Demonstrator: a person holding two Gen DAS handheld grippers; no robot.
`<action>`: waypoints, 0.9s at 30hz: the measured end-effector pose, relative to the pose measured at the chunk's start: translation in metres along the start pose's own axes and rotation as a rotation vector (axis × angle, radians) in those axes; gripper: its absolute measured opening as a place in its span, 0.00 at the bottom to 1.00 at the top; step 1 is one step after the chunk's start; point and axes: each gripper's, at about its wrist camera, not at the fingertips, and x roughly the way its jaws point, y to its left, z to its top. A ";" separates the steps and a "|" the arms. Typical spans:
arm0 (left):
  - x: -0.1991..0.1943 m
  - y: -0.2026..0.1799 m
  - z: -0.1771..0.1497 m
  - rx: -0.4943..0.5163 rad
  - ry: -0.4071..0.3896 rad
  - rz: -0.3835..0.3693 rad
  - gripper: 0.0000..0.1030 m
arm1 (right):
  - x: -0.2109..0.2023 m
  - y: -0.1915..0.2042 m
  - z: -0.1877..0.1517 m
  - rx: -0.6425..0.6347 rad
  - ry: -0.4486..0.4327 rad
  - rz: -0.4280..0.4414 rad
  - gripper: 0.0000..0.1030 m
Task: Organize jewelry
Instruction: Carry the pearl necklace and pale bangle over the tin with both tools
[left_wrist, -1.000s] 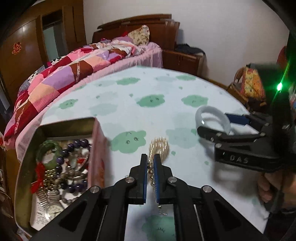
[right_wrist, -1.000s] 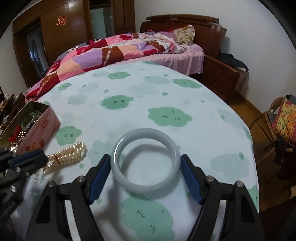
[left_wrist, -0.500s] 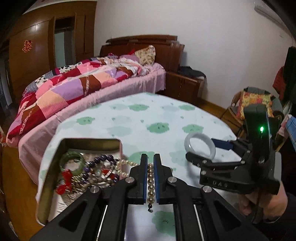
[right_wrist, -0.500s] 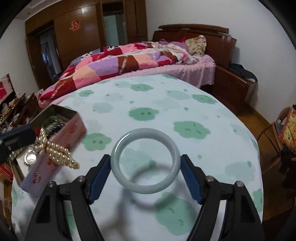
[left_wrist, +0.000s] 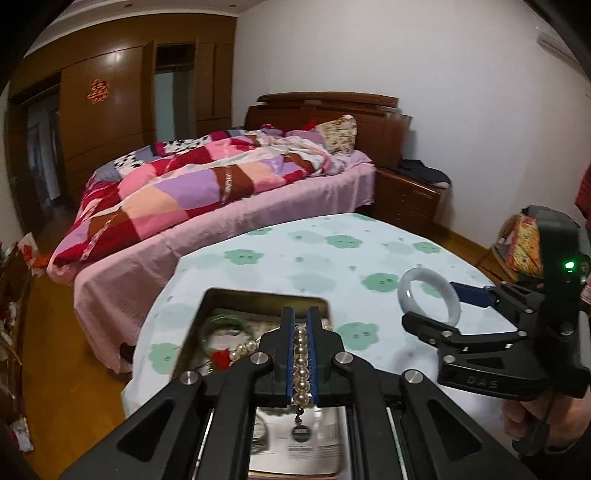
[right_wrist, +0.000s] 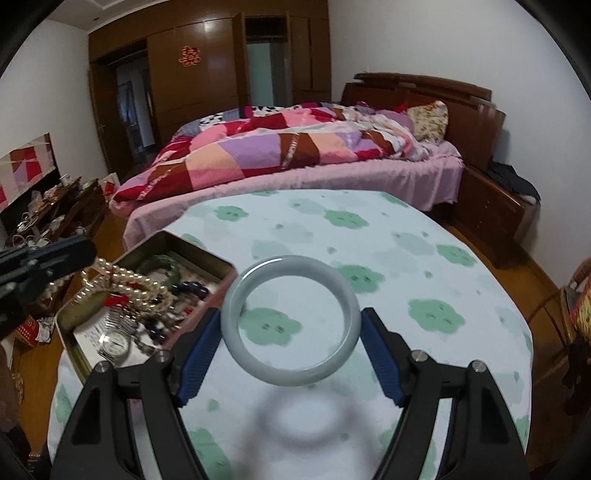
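Note:
My left gripper is shut on a pearl strand, which runs between the blue pads and dangles over the open metal tin. In the right wrist view the pearls hang in loops above the tin, with the left gripper at the left edge. My right gripper is shut on a pale grey-green bangle, pads pressing its two sides. The bangle is held off the table beside the tin, and its shadow falls on the cloth below. The right gripper stands to the right of the left one.
The round table wears a white cloth with green cloud prints. The tin holds a green bangle, dark beads and a watch. A bed with a patchwork quilt lies beyond, and cluttered shelves stand at left.
Both grippers rose off the cloth with their pieces. The left one carried the pearls from the table to above the tin. The bangle came up and nearer the tin.

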 end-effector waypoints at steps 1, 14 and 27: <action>0.001 0.004 -0.001 -0.009 0.003 0.003 0.05 | 0.001 0.003 0.002 -0.007 -0.001 0.004 0.75; 0.006 0.042 -0.011 -0.076 0.011 0.063 0.05 | 0.021 0.054 0.013 -0.107 0.004 0.063 0.75; 0.016 0.053 -0.022 -0.100 0.042 0.068 0.05 | 0.037 0.078 0.015 -0.166 0.014 0.080 0.75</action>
